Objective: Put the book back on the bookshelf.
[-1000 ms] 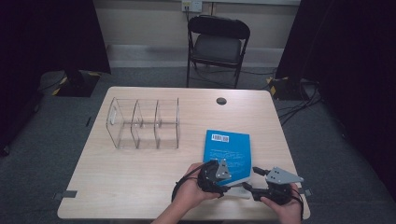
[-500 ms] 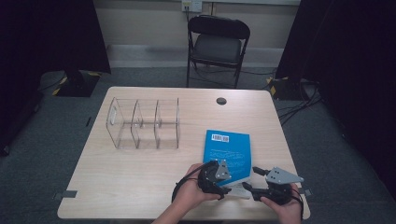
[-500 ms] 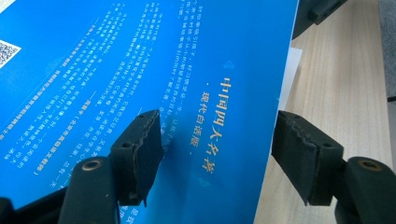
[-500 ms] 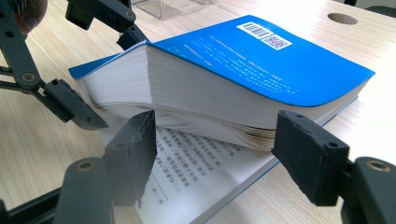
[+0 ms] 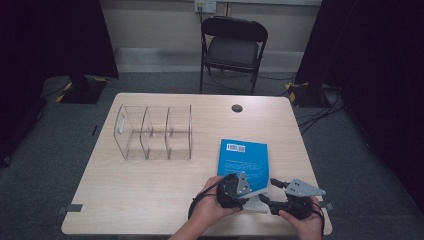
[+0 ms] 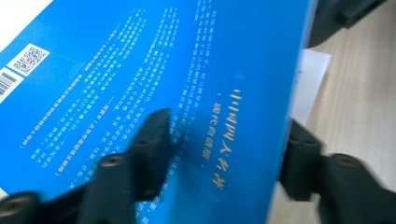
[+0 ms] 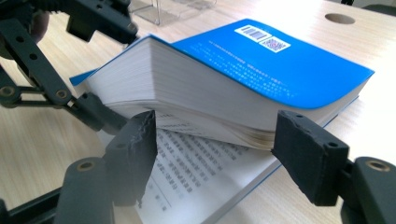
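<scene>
My left gripper (image 5: pixel 239 192) pinches the blue book (image 5: pixel 243 160) (near edge lifted); my right gripper (image 5: pixel 270 196) is spread.

Both grippers are black, each with a grey three-cornered plate on top, round screws and rough black fingers (image 7: pixel 133 154).

The book (image 5: pixel 243 159) lies right of the divided rack (image 5: pixel 155 132), chair (image 5: pixel 232 49) behind the table (image 5: pixel 150 195)
</scene>
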